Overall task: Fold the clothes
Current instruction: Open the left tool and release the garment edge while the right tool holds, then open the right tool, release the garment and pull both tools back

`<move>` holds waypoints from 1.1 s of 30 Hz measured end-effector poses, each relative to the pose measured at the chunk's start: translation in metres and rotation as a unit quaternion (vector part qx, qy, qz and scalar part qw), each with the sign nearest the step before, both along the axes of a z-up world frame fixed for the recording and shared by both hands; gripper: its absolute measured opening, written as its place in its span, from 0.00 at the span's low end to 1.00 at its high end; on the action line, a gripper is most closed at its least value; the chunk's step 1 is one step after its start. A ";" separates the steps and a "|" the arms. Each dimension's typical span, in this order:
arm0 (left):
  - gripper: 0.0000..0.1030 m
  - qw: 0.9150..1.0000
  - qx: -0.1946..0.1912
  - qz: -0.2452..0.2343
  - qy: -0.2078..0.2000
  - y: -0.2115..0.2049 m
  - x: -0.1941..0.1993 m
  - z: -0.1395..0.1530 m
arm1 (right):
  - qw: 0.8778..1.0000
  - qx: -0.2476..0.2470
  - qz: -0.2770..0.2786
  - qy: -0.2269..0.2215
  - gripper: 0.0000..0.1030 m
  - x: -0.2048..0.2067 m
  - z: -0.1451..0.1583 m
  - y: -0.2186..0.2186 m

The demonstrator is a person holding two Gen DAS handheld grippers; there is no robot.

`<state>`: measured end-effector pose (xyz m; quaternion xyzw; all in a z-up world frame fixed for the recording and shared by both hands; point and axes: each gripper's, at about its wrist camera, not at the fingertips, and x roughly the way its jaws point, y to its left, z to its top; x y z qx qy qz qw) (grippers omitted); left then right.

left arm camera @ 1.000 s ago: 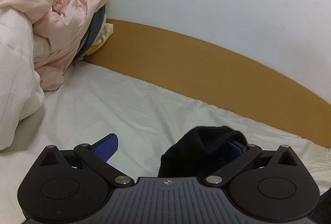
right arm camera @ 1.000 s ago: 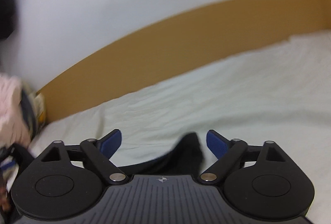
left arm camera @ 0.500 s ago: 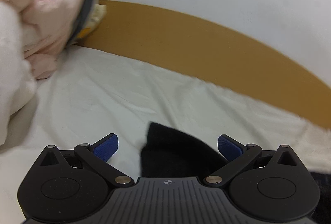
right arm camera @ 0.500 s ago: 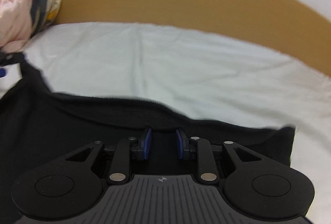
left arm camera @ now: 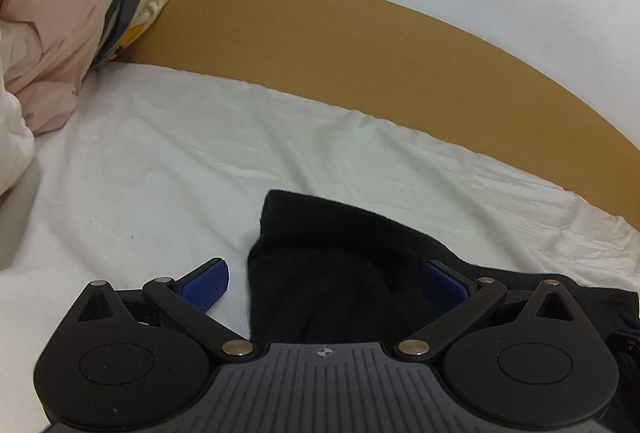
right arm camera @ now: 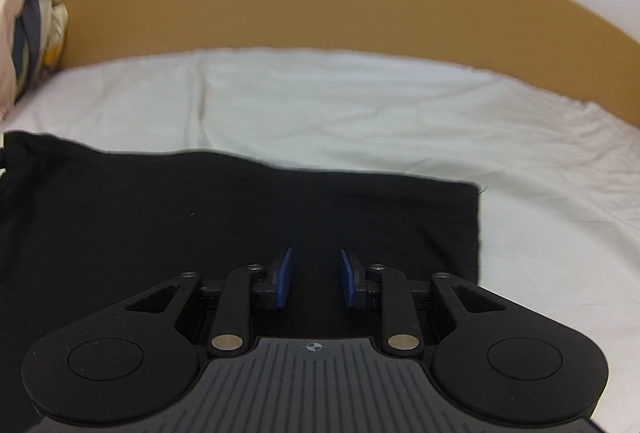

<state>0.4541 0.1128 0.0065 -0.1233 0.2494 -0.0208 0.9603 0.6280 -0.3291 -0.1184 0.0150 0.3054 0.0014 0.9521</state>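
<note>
- since a second ago, the right gripper [right arm camera: 316, 279] is narrowed from wide open to a small gap; dark cloth is seen between the pads, but a pinch on it cannot be confirmed.
- the black garment [right arm camera: 240, 225] is now spread flat on the bed sheet [right arm camera: 360, 105], where before only a bunched corner was seen; the laying-out step is judged nearly done, folding not yet begun.
- the left gripper [left arm camera: 324, 285] is released, pads wide apart, a raised garment corner [left arm camera: 340, 253] between them, ungrasped.
- count: one black garment, two grippers, one bedding pile [left arm camera: 60, 13], one wooden headboard [left arm camera: 320, 33].
</note>
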 end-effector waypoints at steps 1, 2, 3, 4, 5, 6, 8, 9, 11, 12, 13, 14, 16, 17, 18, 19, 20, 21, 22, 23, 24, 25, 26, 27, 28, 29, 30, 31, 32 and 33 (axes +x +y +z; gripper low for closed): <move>0.99 1.000 0.006 -0.002 0.000 -0.002 0.000 0.000 | 1.000 0.017 -0.019 -0.002 0.26 0.002 -0.001 -0.008; 0.99 1.000 0.012 -0.005 0.001 -0.004 0.000 0.000 | 0.999 0.024 -0.037 -0.004 0.26 0.006 -0.001 -0.015; 0.99 1.000 0.018 -0.007 0.001 -0.007 0.001 0.000 | 0.998 0.024 -0.052 -0.005 0.25 0.011 -0.002 -0.021; 0.99 1.000 0.023 -0.009 0.002 -0.009 0.001 -0.001 | 0.998 0.025 -0.065 -0.006 0.24 0.016 -0.003 -0.025; 0.99 1.000 0.026 -0.007 0.004 -0.009 0.002 -0.001 | 0.997 0.028 -0.073 -0.007 0.22 0.020 -0.003 -0.028; 0.99 1.000 0.029 -0.005 0.006 -0.010 0.003 -0.001 | 0.997 0.027 -0.077 -0.006 0.18 0.022 -0.002 -0.029; 0.99 1.000 0.022 0.004 -0.005 -0.007 -0.003 0.000 | 0.996 0.001 -0.088 -0.006 0.18 0.020 0.003 -0.027; 0.99 1.000 0.016 0.010 -0.016 -0.004 -0.008 0.002 | 0.996 -0.023 -0.089 -0.010 0.20 0.012 0.008 -0.023; 0.99 1.000 -0.001 0.024 -0.020 0.001 -0.026 0.007 | 0.997 -0.042 -0.069 -0.013 0.20 -0.014 0.018 -0.015; 0.99 0.999 -0.010 0.032 -0.017 0.004 -0.036 0.011 | 0.998 -0.021 -0.050 -0.013 0.21 -0.033 0.025 -0.013; 0.99 0.999 -0.019 0.038 -0.013 0.006 -0.047 0.014 | 0.999 0.000 -0.034 -0.016 0.25 -0.054 0.030 -0.010; 0.99 0.999 -0.021 0.036 -0.004 0.007 -0.059 0.018 | 0.999 0.009 -0.025 -0.021 0.27 -0.075 0.033 -0.005; 0.99 0.999 -0.003 0.039 0.009 0.006 -0.090 0.027 | 0.999 0.003 -0.004 -0.032 0.31 -0.113 0.030 0.008; 0.99 0.999 0.009 0.040 0.010 0.005 -0.110 0.032 | 0.999 -0.007 0.004 -0.034 0.31 -0.130 0.027 0.015; 0.99 0.999 0.020 0.041 0.011 0.004 -0.130 0.038 | 0.999 -0.006 0.005 -0.032 0.31 -0.144 0.025 0.019; 0.99 0.999 0.032 0.041 0.011 0.003 -0.150 0.044 | 1.000 0.006 0.003 -0.030 0.31 -0.158 0.023 0.021; 0.99 0.998 0.042 0.035 0.009 0.002 -0.170 0.049 | 0.999 0.022 0.002 -0.028 0.31 -0.173 0.022 0.021; 0.99 0.998 0.056 0.029 0.010 0.000 -0.189 0.055 | 0.999 0.036 -0.002 -0.028 0.31 -0.188 0.023 0.020; 0.99 0.997 0.069 0.023 0.010 -0.002 -0.208 0.060 | 0.999 0.040 -0.009 -0.030 0.31 -0.203 0.022 0.022; 0.99 0.996 0.083 0.021 0.005 -0.005 -0.226 0.064 | 0.999 0.038 -0.011 -0.029 0.31 -0.217 0.021 0.024; 0.99 0.995 0.097 0.019 0.001 -0.007 -0.245 0.068 | 0.999 0.035 -0.011 -0.026 0.31 -0.232 0.020 0.026; 0.99 0.994 0.106 0.018 -0.003 -0.009 -0.262 0.072 | 0.999 0.024 -0.008 -0.026 0.32 -0.248 0.019 0.029; 0.99 0.995 0.100 0.018 -0.003 -0.009 -0.279 0.074 | 1.000 0.008 -0.005 -0.029 0.32 -0.263 0.017 0.033; 0.99 0.995 0.094 0.017 -0.003 -0.008 -0.295 0.077 | 1.000 -0.003 -0.004 -0.031 0.32 -0.278 0.015 0.037; 0.99 0.996 0.088 0.017 -0.001 -0.008 -0.310 0.078 | 0.999 -0.010 -0.004 -0.033 0.32 -0.292 0.013 0.039; 0.99 0.997 0.081 0.015 0.005 -0.007 -0.324 0.078 | 0.999 -0.018 -0.003 -0.034 0.32 -0.307 0.012 0.041; 0.99 0.997 0.077 0.014 0.009 -0.007 -0.338 0.078 | 0.999 -0.015 -0.005 -0.033 0.32 -0.320 0.013 0.042; 0.99 0.997 0.079 0.016 0.008 -0.007 -0.353 0.078 | 1.000 -0.004 -0.009 -0.030 0.32 -0.333 0.014 0.043; 0.99 0.997 0.080 0.016 0.008 -0.008 -0.368 0.077 | 0.999 0.006 -0.012 -0.029 0.32 -0.345 0.016 0.043; 0.99 0.997 0.079 0.014 0.009 -0.008 -0.381 0.074 | 0.999 0.015 -0.016 -0.031 0.32 -0.357 0.018 0.043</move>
